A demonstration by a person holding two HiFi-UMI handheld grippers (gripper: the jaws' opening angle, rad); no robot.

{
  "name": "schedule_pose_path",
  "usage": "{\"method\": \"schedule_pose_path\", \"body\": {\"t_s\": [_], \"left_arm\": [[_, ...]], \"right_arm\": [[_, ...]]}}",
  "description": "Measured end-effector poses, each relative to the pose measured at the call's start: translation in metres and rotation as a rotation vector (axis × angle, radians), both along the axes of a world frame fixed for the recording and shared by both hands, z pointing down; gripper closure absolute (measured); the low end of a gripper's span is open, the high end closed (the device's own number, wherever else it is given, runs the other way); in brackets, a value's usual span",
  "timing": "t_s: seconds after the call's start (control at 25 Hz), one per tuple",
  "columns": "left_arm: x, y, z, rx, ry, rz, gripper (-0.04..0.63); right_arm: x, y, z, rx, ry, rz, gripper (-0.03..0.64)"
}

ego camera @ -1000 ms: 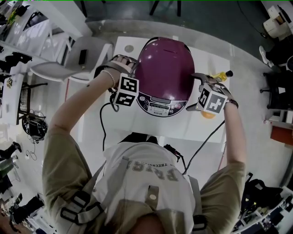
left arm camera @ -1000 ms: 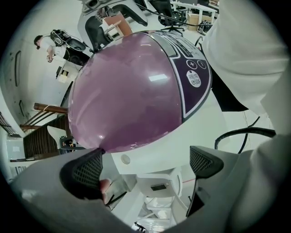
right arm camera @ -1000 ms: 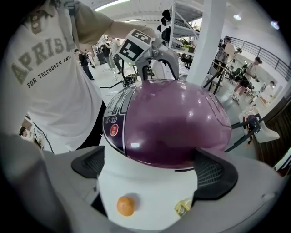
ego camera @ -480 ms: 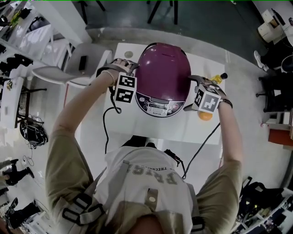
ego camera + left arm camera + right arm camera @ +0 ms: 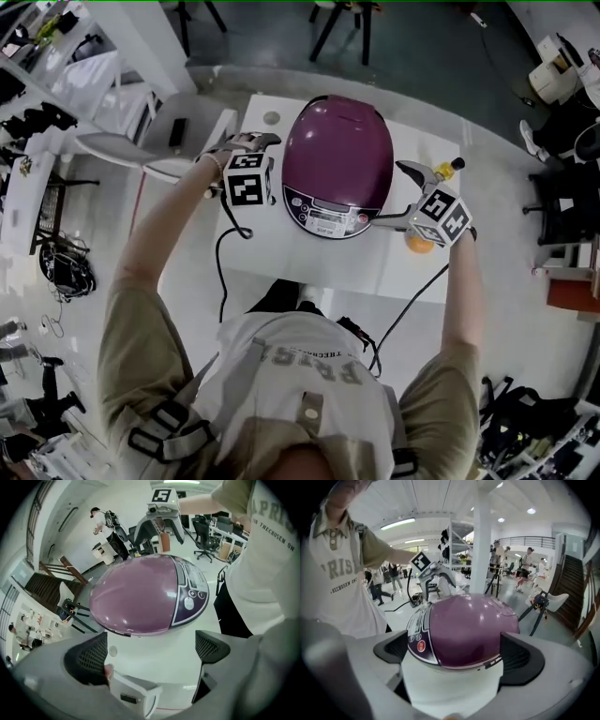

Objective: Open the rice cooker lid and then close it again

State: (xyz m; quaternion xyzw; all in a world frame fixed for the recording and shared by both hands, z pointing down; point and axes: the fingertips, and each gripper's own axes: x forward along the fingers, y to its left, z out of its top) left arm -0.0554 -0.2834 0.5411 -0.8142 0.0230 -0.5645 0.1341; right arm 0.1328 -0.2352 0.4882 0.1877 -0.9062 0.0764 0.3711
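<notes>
- Left hand-held gripper (image 5: 253, 142) at the cooker's 9 o'clock, right hand-held gripper (image 5: 398, 195) at 3 o'clock; both with jaws apart, clamped on nothing.
- Rice cooker (image 5: 336, 169) mid-table (image 5: 309, 272), purple lid (image 5: 136, 595) down. Probably heavy and stiff, with a glossy, slippery dome; best taken at the front edge above the control panel (image 5: 323, 214), 6 o'clock.
- Lid-to-body seam only in the gripper views; orange fruit (image 5: 419, 246) and bottle (image 5: 452, 165) only from the head view.
</notes>
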Motion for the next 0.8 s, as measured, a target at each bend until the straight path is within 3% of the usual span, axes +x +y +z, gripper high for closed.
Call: {"method": "schedule_pose_path", "body": {"t_s": [0.2, 0.4, 0.52, 0.64, 0.8], "left_arm": [[0.012, 0.015, -0.038, 0.009, 0.227, -0.112, 0.0], [0.025, 0.009, -0.089, 0.087, 0.565, -0.35, 0.0], [0.025, 0.011, -0.116, 0.165, 0.74, -0.521, 0.002], [0.027, 0.022, -0.133, 0.226, 0.891, -0.634, 0.002], [0.024, 0.04, -0.148, 0.298, 1.031, -0.735, 0.008]], "right_arm": [[0.002, -0.008, -0.049, 0.166, -0.263, 0.177, 0.035], [0.008, -0.006, -0.082, 0.277, -0.525, 0.396, 0.038], [0.007, 0.003, -0.094, 0.34, -0.611, 0.484, 0.038], [0.011, 0.014, -0.105, 0.446, -0.666, 0.594, 0.047], [0.015, 0.033, -0.109, 0.538, -0.711, 0.705, 0.204]]}}
